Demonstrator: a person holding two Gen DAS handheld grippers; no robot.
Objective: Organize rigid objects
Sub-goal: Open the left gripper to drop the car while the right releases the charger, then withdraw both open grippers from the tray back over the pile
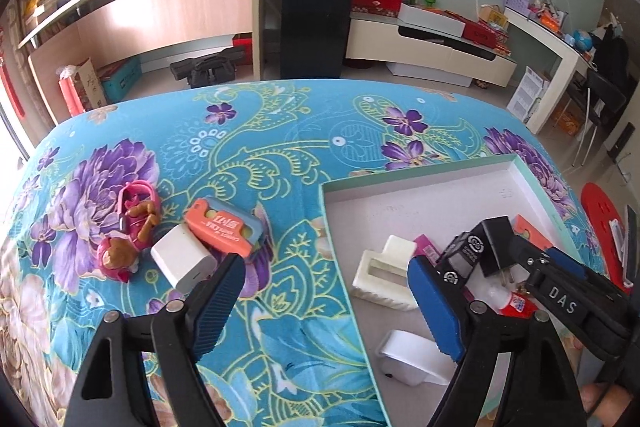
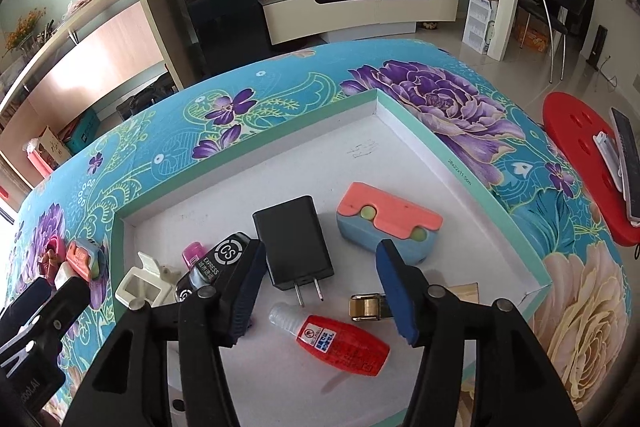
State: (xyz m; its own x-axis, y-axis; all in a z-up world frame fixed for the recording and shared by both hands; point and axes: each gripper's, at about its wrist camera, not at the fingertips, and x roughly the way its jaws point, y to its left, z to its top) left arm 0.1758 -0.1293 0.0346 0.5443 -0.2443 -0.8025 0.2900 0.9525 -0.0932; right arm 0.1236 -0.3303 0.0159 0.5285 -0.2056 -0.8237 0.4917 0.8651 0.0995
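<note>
Two hand-held grippers work over a floral cloth [image 1: 280,131] where small objects are being sorted into a shallow white tray [image 2: 400,131].

The left gripper [image 1: 324,291] hangs above the tray's left wall with its jaws apart and nothing between them. To its left, still out on the cloth, lie a white charger [image 1: 182,261], an orange-and-blue case [image 1: 222,227] leaning on it, and a pink toy figure [image 1: 128,231].

The right gripper [image 2: 316,291] points down into the tray, jaws apart and gripping nothing. A black charger [image 2: 292,241] lies flat between its fingers, prongs toward the camera, clear of both pads. Just nearer the camera, a red glue bottle [image 2: 340,341] lies on its side. A second orange-and-blue case [image 2: 388,227] sits to the right, near the tray's right wall. A small brass-coloured piece [image 2: 364,307] lies beside the right finger.

On the tray's left side sit a white holder [image 2: 138,285], a pink item [image 2: 194,253] and a black "CS Express" piece [image 2: 218,259] partly hidden behind the left finger. In the left view, a white rounded object [image 1: 412,359] lies at the tray's near end.
</note>
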